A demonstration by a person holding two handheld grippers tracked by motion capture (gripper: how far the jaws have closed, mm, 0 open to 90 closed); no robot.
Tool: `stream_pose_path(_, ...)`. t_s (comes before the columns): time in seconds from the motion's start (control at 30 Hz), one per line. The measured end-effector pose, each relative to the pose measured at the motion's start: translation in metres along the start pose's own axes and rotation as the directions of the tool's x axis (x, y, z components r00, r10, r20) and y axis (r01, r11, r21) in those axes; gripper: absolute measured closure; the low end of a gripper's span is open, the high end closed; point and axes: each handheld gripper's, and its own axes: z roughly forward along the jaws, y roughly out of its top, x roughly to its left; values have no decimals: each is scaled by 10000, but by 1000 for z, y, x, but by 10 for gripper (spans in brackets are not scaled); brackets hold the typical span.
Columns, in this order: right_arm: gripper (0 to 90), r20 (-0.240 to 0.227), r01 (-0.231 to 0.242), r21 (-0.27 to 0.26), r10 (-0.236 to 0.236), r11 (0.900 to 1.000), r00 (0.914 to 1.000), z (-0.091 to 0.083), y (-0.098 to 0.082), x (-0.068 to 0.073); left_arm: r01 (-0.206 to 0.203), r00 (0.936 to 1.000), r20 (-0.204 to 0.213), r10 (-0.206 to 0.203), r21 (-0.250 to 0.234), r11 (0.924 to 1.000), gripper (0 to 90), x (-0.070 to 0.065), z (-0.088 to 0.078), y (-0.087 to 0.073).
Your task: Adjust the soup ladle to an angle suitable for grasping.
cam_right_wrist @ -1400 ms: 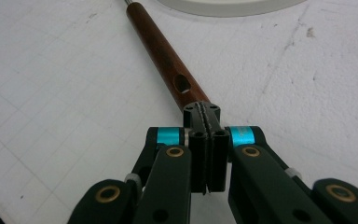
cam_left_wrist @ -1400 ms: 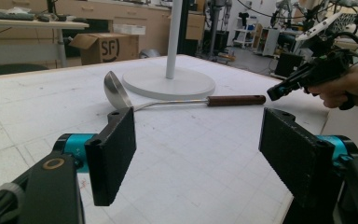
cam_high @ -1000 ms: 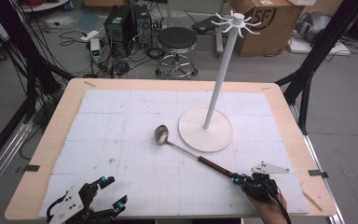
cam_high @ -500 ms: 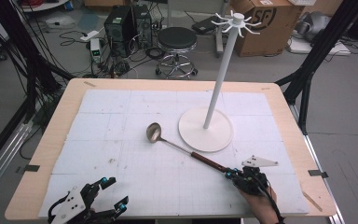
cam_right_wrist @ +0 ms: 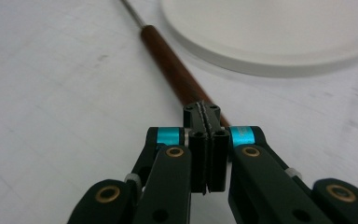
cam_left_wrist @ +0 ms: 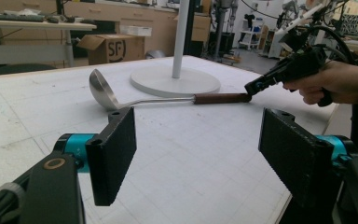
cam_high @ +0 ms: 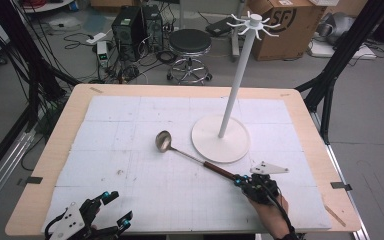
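While pressed shut, right hand-held gripper (cam_high: 241, 181) against ladle (cam_high: 200, 159) (handle end)

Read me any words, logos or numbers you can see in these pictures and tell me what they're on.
"SF" on the cardboard box on the floor beyond the table, high view.
"SF" on the side of a cardboard box behind the table, left gripper view.
Smaller print beside both logos: too blurred to read.
Ladle, white stand, table mat: no text visible.

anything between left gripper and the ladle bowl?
No. In the left gripper view the stretch from the left gripper to the ladle bowl is bare white mat. The high view shows the same.
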Motion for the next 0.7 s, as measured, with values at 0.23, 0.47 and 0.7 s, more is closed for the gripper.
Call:
stream_pose_path(0.23, 899, 276, -304, 125, 300, 9995, 9992, -11, -10, -17, -84, 10000, 54, 83, 82, 9999, 282, -3, 2, 0)
stream_pose_path(0.47, 895, 217, -430, 233, 425, 9988, 9989, 2, -9, -11, -138, 9999, 59, 137, 178, 9997, 283, -4, 4, -1)
stream_pose_path(0.7, 896, 828, -911, 239, 889, 9956, 9926, 9, -8, -1, -81, 10000, 30, 80, 116, 9999, 282, -4, 3, 0)
